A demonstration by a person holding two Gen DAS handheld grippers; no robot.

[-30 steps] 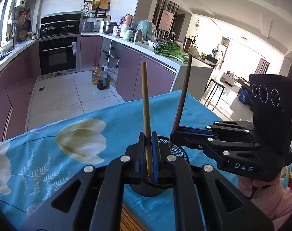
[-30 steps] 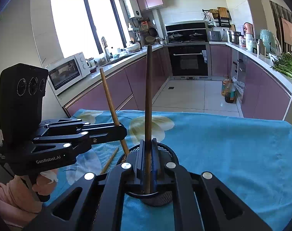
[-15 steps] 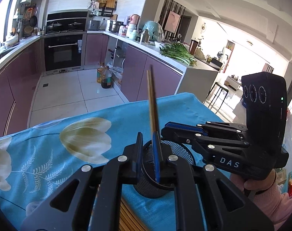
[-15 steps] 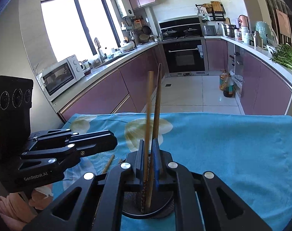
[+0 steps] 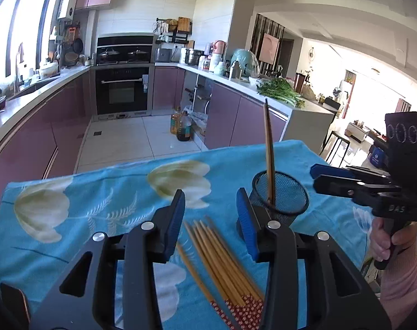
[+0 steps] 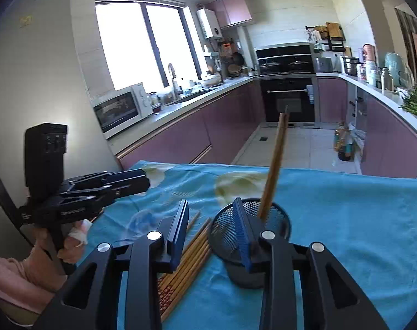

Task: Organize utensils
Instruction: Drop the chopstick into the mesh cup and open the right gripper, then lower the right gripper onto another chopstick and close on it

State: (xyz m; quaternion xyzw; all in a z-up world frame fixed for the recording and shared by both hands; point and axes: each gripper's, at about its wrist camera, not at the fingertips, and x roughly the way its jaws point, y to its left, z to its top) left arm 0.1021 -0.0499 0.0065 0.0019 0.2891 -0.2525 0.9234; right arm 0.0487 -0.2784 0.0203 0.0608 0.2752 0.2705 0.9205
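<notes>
Left wrist view shows my left claw (image 5: pixel 210 214) and right claw (image 5: pixel 315 176) both opening, empty, two chopsticks (image 5: pixel 269 154) upright in the mesh holder (image 5: pixel 282 192), while loose chopsticks (image 5: pixel 222 253) near the counter's front edge look light, stiff, slippery—best pinched mid-shaft.

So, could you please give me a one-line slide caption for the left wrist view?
Left gripper, jaws opening and empty, above loose chopsticks on the blue cloth; two chopsticks stand in the mesh cup.
</notes>
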